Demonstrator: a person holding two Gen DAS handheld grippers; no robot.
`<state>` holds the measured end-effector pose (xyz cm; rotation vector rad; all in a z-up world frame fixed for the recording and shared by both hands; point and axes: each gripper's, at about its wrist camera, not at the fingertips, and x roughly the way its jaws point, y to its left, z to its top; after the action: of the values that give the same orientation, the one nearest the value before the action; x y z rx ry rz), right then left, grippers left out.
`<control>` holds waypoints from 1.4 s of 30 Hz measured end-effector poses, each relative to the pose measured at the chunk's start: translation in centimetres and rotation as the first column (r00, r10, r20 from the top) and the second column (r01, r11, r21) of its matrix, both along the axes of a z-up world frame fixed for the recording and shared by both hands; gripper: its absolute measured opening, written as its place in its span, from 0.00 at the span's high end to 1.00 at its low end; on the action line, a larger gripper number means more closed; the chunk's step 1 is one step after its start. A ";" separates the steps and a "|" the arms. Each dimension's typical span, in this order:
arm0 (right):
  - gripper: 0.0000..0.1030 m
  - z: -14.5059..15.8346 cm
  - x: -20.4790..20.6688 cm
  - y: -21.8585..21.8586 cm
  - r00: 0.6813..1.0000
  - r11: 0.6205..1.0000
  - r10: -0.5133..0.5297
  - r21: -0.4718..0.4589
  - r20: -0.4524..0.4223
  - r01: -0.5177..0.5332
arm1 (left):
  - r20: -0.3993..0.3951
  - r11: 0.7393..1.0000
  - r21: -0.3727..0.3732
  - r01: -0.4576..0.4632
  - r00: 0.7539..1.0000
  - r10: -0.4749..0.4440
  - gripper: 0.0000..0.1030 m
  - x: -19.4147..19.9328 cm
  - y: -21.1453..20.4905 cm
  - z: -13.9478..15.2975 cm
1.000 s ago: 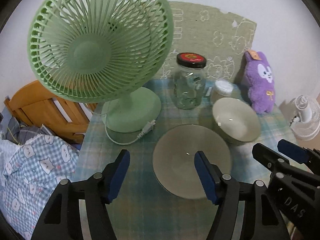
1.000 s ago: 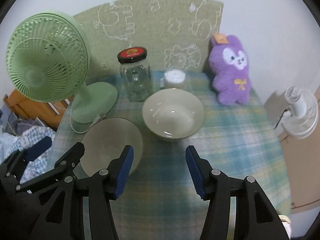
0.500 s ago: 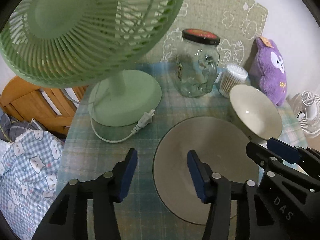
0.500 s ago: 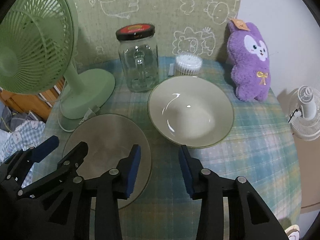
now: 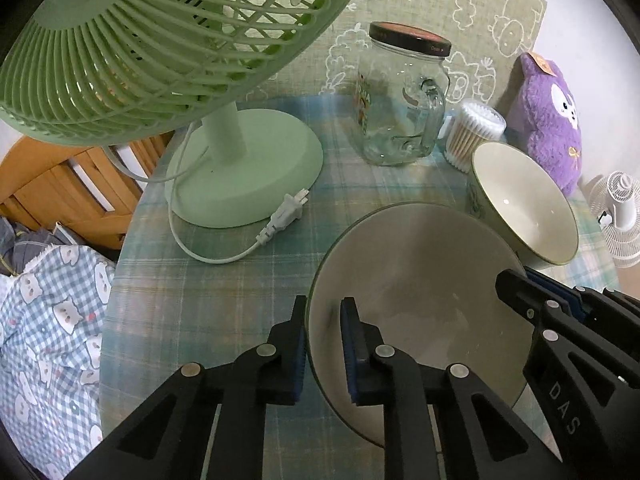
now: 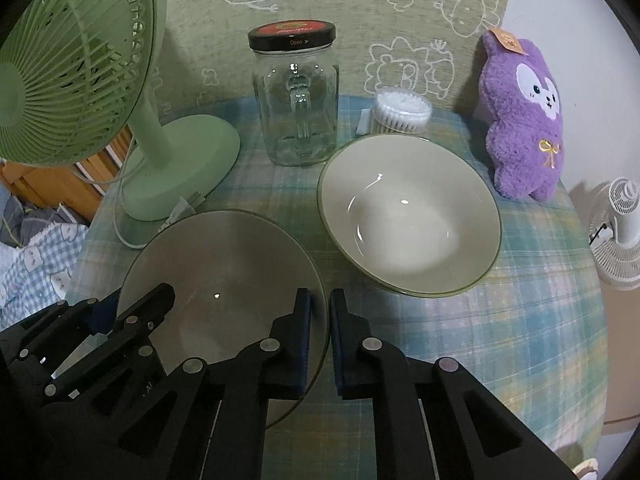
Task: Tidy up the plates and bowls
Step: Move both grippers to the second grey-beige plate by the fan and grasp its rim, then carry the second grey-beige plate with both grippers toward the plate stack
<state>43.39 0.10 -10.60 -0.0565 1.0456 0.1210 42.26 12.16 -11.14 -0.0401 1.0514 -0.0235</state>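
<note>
A pale plate [image 5: 416, 280] [image 6: 224, 268] with a thin green rim lies on the checked tablecloth near the front. A deep white bowl [image 5: 524, 208] [image 6: 408, 220] stands just behind it to the right. My left gripper [image 5: 322, 344] has closed on the plate's left rim, one finger outside and one inside. My right gripper [image 6: 319, 340] has closed on the plate's right rim in the same way. Each gripper also shows in the other's view, the right one [image 5: 560, 312] and the left one [image 6: 120, 320].
A green desk fan [image 5: 240, 164] [image 6: 80, 80] with its cord stands at the left. A glass jar [image 6: 296, 100], a tub of cotton swabs [image 6: 402, 114] and a purple plush [image 6: 524, 116] line the back. The round table's edge drops off at right.
Both grippers moved forward and down to the plate and closed from wide open onto its opposite rims. The bowl has not moved.
</note>
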 end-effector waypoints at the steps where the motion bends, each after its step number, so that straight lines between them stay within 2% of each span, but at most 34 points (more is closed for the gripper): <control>1: 0.88 0.1 0.0 0.0 1.000 1.000 0.000 0.002 -0.003 0.000 | -0.002 1.000 -0.001 -0.002 1.000 0.002 0.88 0.0 0.0 0.0; 17: 0.88 2.1 -3.6 -1.4 1.000 0.999 -0.017 0.029 -0.016 0.017 | 0.009 1.000 0.003 -0.012 1.000 0.012 0.88 -3.0 -1.3 1.9; 42: 0.88 7.8 -13.6 -6.5 0.999 0.999 -0.012 0.046 0.037 0.011 | 0.081 1.000 0.005 -0.021 0.997 0.021 0.88 -12.3 -6.0 7.8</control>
<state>29.76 -6.41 -2.75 -0.0114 1.0053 0.1327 29.97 6.19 -3.37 -0.0448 0.9702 -0.0029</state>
